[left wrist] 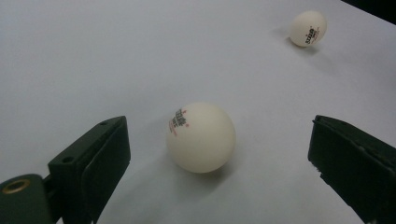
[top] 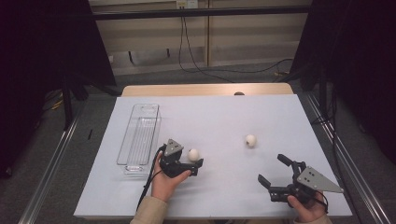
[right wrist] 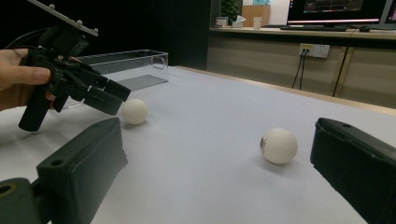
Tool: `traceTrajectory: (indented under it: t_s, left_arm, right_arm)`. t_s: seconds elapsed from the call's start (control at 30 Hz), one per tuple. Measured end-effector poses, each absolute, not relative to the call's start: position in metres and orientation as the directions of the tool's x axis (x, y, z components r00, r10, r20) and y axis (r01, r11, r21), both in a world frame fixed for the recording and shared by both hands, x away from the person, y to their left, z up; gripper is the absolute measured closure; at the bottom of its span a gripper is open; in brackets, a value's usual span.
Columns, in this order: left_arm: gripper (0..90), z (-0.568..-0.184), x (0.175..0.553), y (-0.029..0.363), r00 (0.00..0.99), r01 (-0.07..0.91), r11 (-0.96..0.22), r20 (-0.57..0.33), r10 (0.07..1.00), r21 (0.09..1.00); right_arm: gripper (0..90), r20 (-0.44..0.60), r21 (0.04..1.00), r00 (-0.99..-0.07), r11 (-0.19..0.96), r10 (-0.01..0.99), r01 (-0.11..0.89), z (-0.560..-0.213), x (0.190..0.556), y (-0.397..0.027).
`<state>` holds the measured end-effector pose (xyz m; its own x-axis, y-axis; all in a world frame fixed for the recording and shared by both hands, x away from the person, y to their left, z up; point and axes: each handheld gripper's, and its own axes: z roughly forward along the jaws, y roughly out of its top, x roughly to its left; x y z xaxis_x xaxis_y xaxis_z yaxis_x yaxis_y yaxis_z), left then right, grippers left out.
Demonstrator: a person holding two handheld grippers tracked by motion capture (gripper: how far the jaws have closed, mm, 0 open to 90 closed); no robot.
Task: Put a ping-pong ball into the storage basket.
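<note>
Ball (left wrist: 201, 137) between open left tongs (left wrist: 219, 158), seemingly untouched

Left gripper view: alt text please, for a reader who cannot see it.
A white ball with small printed markings lies on a pale table, centred between the two open black jaws of the left gripper, touching neither. A second white ball rests farther off at the upper right.
</note>
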<state>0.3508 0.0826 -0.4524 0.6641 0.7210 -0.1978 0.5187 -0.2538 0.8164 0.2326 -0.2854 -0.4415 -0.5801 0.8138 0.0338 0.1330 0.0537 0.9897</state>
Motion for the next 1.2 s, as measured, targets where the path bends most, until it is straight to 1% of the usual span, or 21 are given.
traceTrajectory:
  t_s: [0.57,0.93,1.2]
  left_arm:
    - [5.9,-0.453,0.356,0.08,0.654,0.534,-0.258,-0.2,0.73,0.805]
    - [7.7,-0.455,0.358,0.08,0.635,0.55,-0.272,-0.184,0.751,0.789]
    - [9.4,-0.455,0.362,0.079,0.631,0.555,-0.266,-0.19,0.753,0.789]
  right_arm:
    - [2.1,0.033,0.99,-0.582,0.055,0.813,0.133,-0.442,0.233,-0.285]
    - [2.0,0.033,0.99,-0.582,0.055,0.813,0.133,-0.442,0.233,-0.285]
    - [2.0,0.033,0.99,-0.582,0.055,0.813,0.133,-0.441,0.233,-0.285]
